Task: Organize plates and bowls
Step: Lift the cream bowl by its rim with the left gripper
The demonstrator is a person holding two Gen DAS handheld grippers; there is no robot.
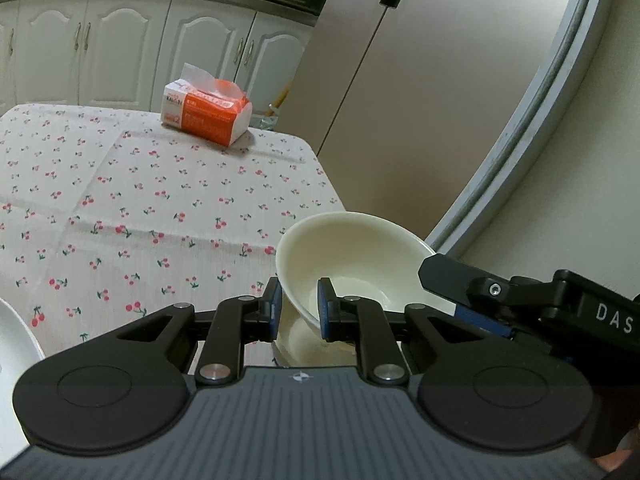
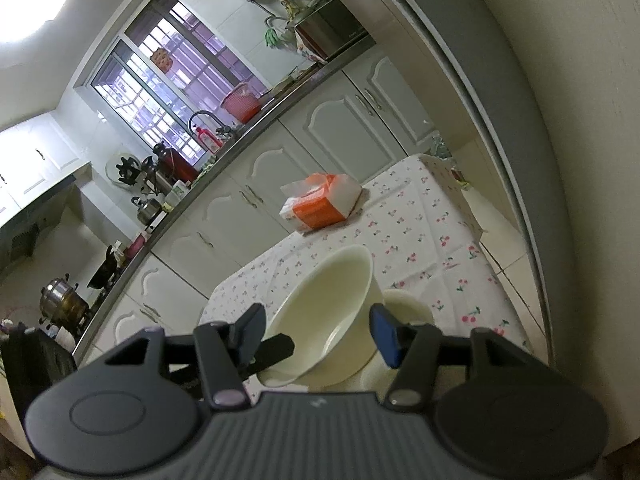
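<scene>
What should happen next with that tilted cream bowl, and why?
Probably lower the tilted bowl into the second bowl beneath it. The left gripper pinches its rim, and the right gripper stands open around it, not pressing, so only the left one carries it.

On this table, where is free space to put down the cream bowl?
Free: the cherry-print tablecloth between the orange tissue pack and the white plate rim. Crowded: the near right corner, with the tilted cream bowl, a second bowl beneath and both tongs.

Cherry-print table (image 1: 140, 200) bearing tissue pack (image 1: 206, 114), 1 bowl (image 2: 408, 306).
</scene>
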